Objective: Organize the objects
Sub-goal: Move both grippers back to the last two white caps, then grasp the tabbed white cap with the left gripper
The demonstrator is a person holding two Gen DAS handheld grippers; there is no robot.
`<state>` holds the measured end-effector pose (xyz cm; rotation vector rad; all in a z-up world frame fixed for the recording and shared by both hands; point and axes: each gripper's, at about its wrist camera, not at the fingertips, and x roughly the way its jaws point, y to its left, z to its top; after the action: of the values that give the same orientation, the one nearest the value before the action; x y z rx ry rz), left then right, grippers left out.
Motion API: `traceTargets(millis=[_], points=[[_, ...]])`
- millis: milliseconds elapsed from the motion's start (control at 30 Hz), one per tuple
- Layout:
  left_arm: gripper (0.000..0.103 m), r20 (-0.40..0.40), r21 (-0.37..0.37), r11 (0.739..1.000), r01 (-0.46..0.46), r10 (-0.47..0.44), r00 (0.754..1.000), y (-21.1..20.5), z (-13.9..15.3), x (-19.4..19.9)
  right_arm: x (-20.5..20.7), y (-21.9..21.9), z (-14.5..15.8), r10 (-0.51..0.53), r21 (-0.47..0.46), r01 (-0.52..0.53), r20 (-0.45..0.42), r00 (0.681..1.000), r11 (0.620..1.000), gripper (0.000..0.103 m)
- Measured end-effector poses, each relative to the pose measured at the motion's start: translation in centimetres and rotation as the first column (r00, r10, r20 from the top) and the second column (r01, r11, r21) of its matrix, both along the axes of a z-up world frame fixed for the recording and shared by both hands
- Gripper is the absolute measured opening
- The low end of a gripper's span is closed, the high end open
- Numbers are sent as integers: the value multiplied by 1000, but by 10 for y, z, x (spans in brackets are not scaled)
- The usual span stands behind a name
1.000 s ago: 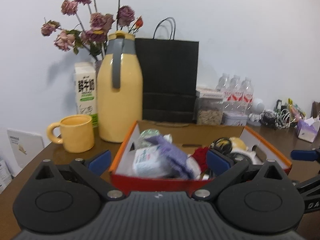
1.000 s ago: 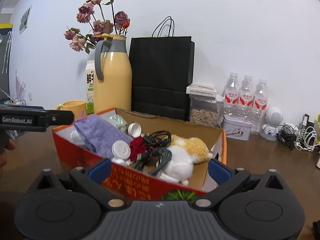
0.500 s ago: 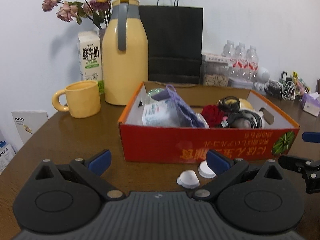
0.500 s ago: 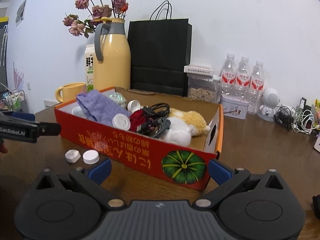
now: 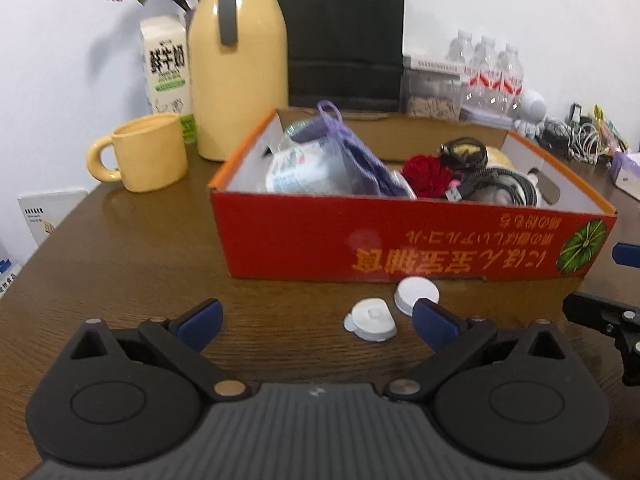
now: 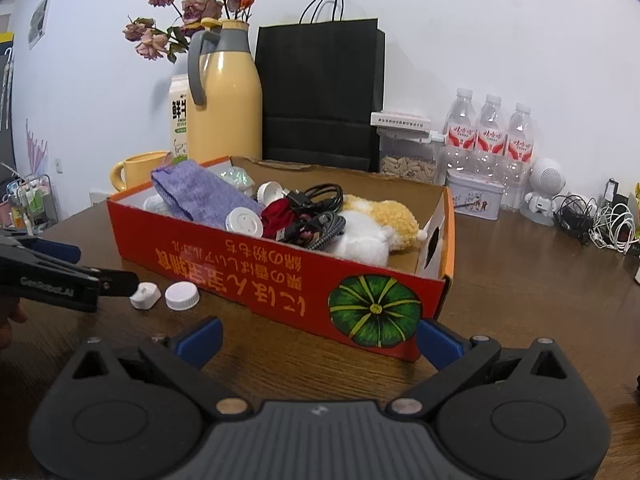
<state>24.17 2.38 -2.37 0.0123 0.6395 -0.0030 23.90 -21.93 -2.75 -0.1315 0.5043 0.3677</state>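
While both grippers are hovering low over the table, everything is placed vs. the red box:
L gripper (image 5: 316, 322): jaws spread wide, gripping nothing, sitting in front of the box's long red side.
R gripper (image 6: 318, 340): jaws likewise wide apart, empty, facing the box's pumpkin-print corner.
Table (image 5: 120, 248): dark wood, carrying the box and all else.
White caps: flat cap (image 5: 416, 294) lying just in front of the box wall; nubbed cap (image 5: 370, 319) lying beside it, a bit nearer the L gripper; both outside the box.
Red box (image 5: 400, 244): sitting open-topped, holding a purple cloth (image 6: 200, 196), white lid (image 6: 244, 221), red item (image 5: 426, 174), black cables (image 6: 316, 200), plush toy (image 6: 376, 224).
Mug (image 5: 148, 152): yellow, standing left of the box.
Flask (image 5: 238, 68): yellow w/ grey handle, standing behind the box's left corner.
Milk carton (image 5: 166, 68): standing left of the flask.
Black bag (image 6: 320, 92): standing behind the box, by the wall.
Water bottles (image 6: 490, 136): standing behind-right of the box.
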Motion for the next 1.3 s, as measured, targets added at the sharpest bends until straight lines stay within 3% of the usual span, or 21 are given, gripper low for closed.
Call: traceTargets(millis=[400,467,600,700,1033,1300], points=[[103,-44,21,999,32,-31,999,-9,-10,13,4,3,-6,7,-10,-7,-29,1000,1000,103],[98,-49,19,999,38,-37,998,-9,-11,15,4,4,-7,7,-12,-7,-34,999,1000,103],[70,-34,-5,997,75,-75,997,-10,-10,12,5,5,-9,7,-18,-8,-39,999,1000,103],[29,-14,-11,994,112,-112,994,-13,-8,8,4,5,-9,6,-20,-6,-40,999,1000,103],[29,9,-84,992,99,-99,995,3,-2,8,4,14,-11,4,-30,-6,-50,999,1000,103],[29,78,-86,994,67,-61,995,31,11,1,1,51,-11,75,-41,-78,-61,995,996,102]])
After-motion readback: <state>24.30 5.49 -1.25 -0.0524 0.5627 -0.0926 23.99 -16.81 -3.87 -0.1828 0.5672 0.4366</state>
